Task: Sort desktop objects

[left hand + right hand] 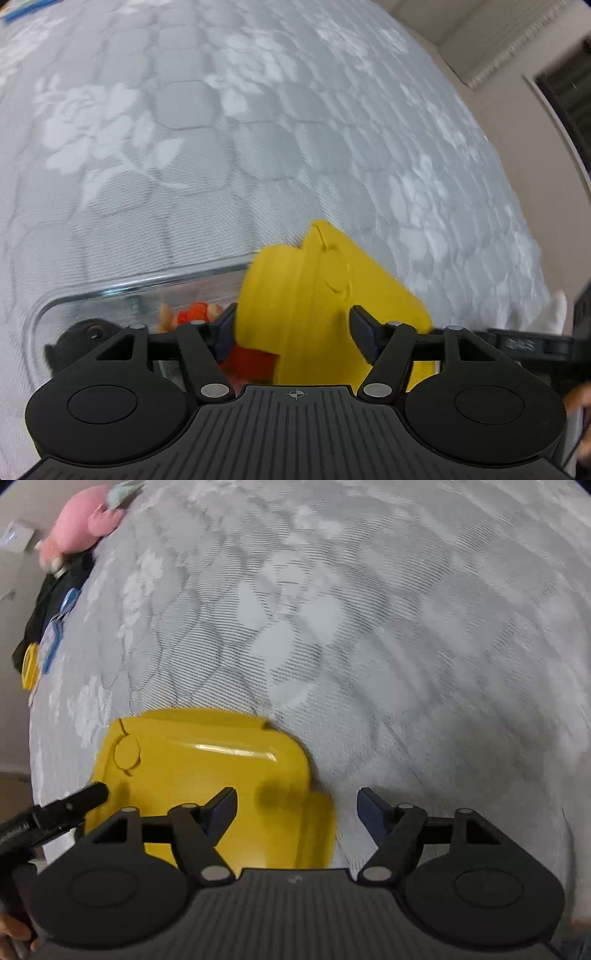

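yellow lid sits tilted over a clear plastic box, covering its right part; in the open part: a black furry toy at 9 o'clock and small red and orange pieces. left gripper jaws apart around the lid's near end, pads not clearly pressing. right gripper jaws wide, nothing gripped, lid corner under its left finger. grey floral cloth is bare from 11 to 2 o'clock. pink plush far off at 10 o'clock.

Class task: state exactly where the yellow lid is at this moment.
The yellow lid lies tilted over the right end of the clear box on the floral cloth; the right wrist view shows it lower left.
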Action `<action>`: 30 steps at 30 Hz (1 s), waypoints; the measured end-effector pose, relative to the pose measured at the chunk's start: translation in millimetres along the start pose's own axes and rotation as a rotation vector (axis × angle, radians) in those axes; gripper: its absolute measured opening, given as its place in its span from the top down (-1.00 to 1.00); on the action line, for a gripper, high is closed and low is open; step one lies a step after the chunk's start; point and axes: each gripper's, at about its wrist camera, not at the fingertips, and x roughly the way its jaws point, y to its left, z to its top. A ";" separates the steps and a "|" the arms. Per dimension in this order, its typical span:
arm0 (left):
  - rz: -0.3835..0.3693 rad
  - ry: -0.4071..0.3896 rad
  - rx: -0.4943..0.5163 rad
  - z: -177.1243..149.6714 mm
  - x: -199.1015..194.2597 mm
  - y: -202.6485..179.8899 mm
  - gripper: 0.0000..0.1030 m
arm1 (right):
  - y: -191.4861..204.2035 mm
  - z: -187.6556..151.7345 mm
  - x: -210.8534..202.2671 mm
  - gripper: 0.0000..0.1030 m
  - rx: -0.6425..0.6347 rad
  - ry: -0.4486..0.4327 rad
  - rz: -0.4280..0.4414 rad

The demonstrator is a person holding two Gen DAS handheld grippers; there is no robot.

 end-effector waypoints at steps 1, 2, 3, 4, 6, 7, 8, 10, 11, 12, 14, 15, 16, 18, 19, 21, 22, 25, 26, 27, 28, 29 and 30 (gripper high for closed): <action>-0.004 0.001 0.007 -0.6 -0.1 -1.0 -0.42 | 4.1 0.2 4.9 -0.43 -0.031 -0.004 -0.003; -0.011 0.002 0.009 -1.6 -0.2 -0.6 -0.43 | 7.0 0.3 9.0 -0.44 -0.041 -0.005 0.010; -0.018 0.003 0.011 -3.1 -0.4 0.6 -0.43 | 9.7 0.5 13.1 -0.52 -0.049 -0.006 0.026; -0.024 0.004 0.014 -4.2 -1.7 2.0 -0.41 | 12.4 0.6 17.2 -0.55 -0.057 -0.007 0.042; -0.020 0.007 0.034 -7.5 -5.5 3.7 -0.40 | 19.3 0.1 17.9 -0.55 -0.038 -0.020 0.059; -0.013 0.007 0.045 -9.4 -8.4 4.2 -0.40 | 22.8 -0.8 15.5 -0.54 -0.040 -0.037 0.055; -0.011 0.008 0.051 -11.4 -12.5 5.4 -0.40 | 27.5 -2.4 11.5 -0.53 -0.059 -0.057 0.053; -0.013 0.011 0.050 -15.0 -21.7 8.8 -0.40 | 38.9 -7.0 2.3 -0.53 -0.127 -0.073 0.051; -0.015 0.008 0.044 -16.4 -28.0 11.0 -0.40 | 44.4 -10.2 -2.6 -0.53 -0.155 -0.081 0.055; -0.012 0.002 0.040 -18.2 -35.0 12.3 -0.40 | 48.9 -12.8 -7.4 -0.53 -0.171 -0.089 0.062; -0.001 -0.020 0.045 -26.4 -57.0 13.8 -0.42 | 60.5 -15.4 -19.6 -0.53 -0.192 -0.115 0.090; 0.007 -0.032 0.050 -31.5 -69.5 13.7 -0.45 | 69.0 -15.6 -27.2 -0.53 -0.203 -0.136 0.108; 0.013 -0.042 0.055 -36.7 -81.1 14.0 -0.47 | 76.9 -15.9 -33.7 -0.53 -0.220 -0.153 0.122; 0.012 -0.049 0.053 -48.1 -101.2 17.1 -0.52 | 99.1 -15.3 -45.5 -0.53 -0.273 -0.185 0.150; 0.007 -0.048 0.046 -54.8 -110.8 20.3 -0.55 | 109.2 -17.2 -50.6 -0.54 -0.294 -0.202 0.159; 0.003 -0.038 0.033 -65.7 -124.1 28.7 -0.56 | 132.8 -18.9 -54.4 -0.56 -0.336 -0.220 0.173; 0.010 -0.034 0.032 -70.5 -128.6 33.0 -0.56 | 142.9 -20.5 -53.6 -0.56 -0.354 -0.225 0.174; 0.088 -0.035 0.060 -83.6 -134.9 43.6 -0.51 | 170.3 -25.3 -43.1 -0.54 -0.406 -0.201 0.165; 0.122 -0.037 0.077 -87.6 -136.4 45.5 -0.52 | 177.2 -26.7 -39.1 -0.53 -0.414 -0.200 0.151; 0.145 -0.037 0.092 -91.1 -137.8 47.1 -0.51 | 184.0 -28.0 -35.4 -0.53 -0.427 -0.205 0.135; 0.154 -0.036 0.103 -94.5 -139.0 48.9 -0.52 | 189.6 -29.1 -32.8 -0.53 -0.447 -0.209 0.121; 0.153 -0.033 0.109 -97.2 -139.9 50.7 -0.52 | 192.5 -30.9 -31.7 -0.53 -0.471 -0.219 0.107; 0.148 -0.027 0.110 -99.3 -140.4 52.2 -0.52 | 195.0 -32.8 -30.8 -0.53 -0.496 -0.230 0.092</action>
